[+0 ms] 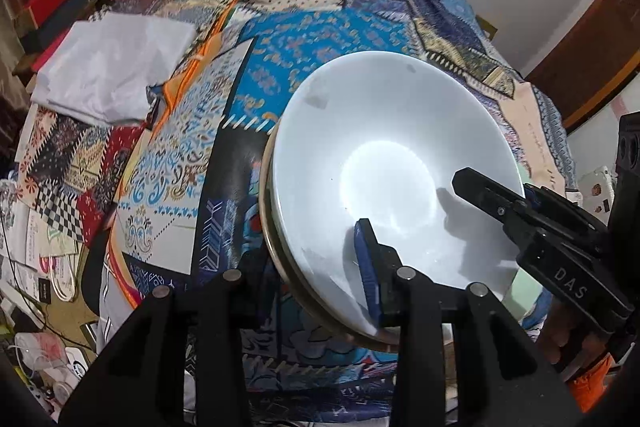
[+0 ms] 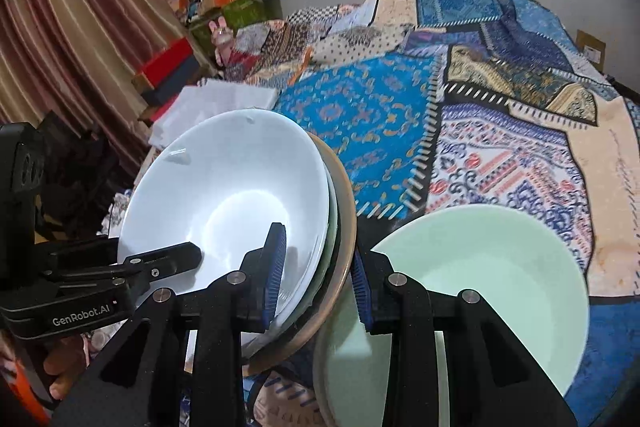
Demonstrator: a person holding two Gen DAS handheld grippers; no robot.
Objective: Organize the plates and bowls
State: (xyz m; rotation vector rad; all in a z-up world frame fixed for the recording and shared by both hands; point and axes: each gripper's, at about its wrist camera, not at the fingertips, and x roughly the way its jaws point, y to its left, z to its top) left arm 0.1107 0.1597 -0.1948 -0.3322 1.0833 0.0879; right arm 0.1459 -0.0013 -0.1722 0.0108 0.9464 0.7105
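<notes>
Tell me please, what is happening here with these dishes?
A person holds a gripping tool in each hand, and both tools clamp the same stack of dishes: a white bowl on top, nested in a tan plate. The left tool and the right tool grip the rim on opposite sides, tilted above the patchwork cloth. A pale green bowl lies beside it.

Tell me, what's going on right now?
Both grippers, left and right, clamp the stacked plates' rim. Stack tilted. Green bowl close beside it.

Tilted stack of white plates (image 2: pixel 224 187) beside mint bowl (image 2: pixel 500 279).
</notes>
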